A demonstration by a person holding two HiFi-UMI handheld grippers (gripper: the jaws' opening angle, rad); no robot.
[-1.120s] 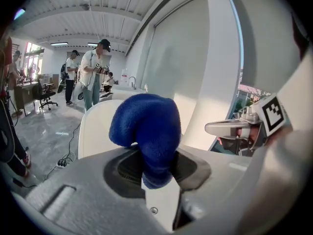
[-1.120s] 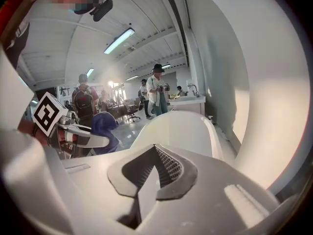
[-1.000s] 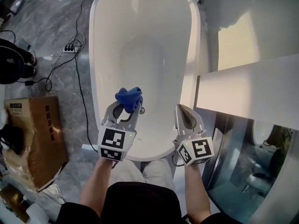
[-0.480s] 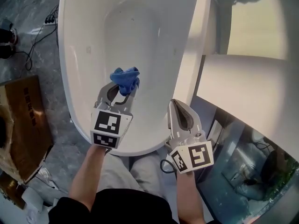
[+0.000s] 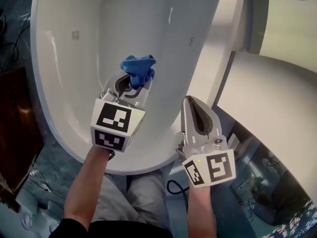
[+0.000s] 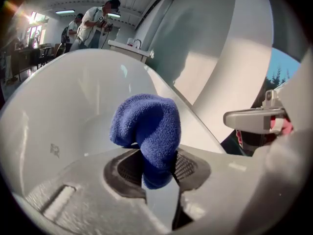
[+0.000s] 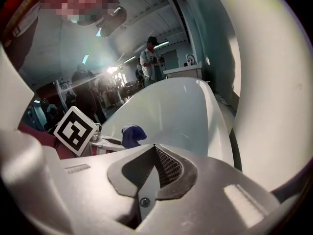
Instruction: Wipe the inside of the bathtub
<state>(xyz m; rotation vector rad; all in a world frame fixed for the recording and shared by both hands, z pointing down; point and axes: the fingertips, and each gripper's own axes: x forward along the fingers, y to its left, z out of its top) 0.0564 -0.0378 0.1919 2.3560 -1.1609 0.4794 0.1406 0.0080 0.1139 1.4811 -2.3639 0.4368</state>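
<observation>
**Head view.** The left gripper (image 5: 134,83) is inside the white bathtub (image 5: 54,118), at its near end. Its jaws pinch a blue cloth (image 5: 138,67), which bunches out beyond the tips above the tub's inner wall. Whether the cloth touches the wall cannot be told. The right gripper (image 5: 191,103) is to the right, at the tub's near right rim, with its jaws pressed together.

**Left gripper view.** The jaws clamp the lower fold of the cloth (image 6: 146,131). The rest of the cloth stands up as a rounded wad in front of the tub interior (image 6: 63,92).

**Right gripper view.** The jaws meet pad to pad with nothing between them. The tub basin (image 7: 181,106) lies beyond them, and the cloth (image 7: 132,134) is visible at the left.
</observation>
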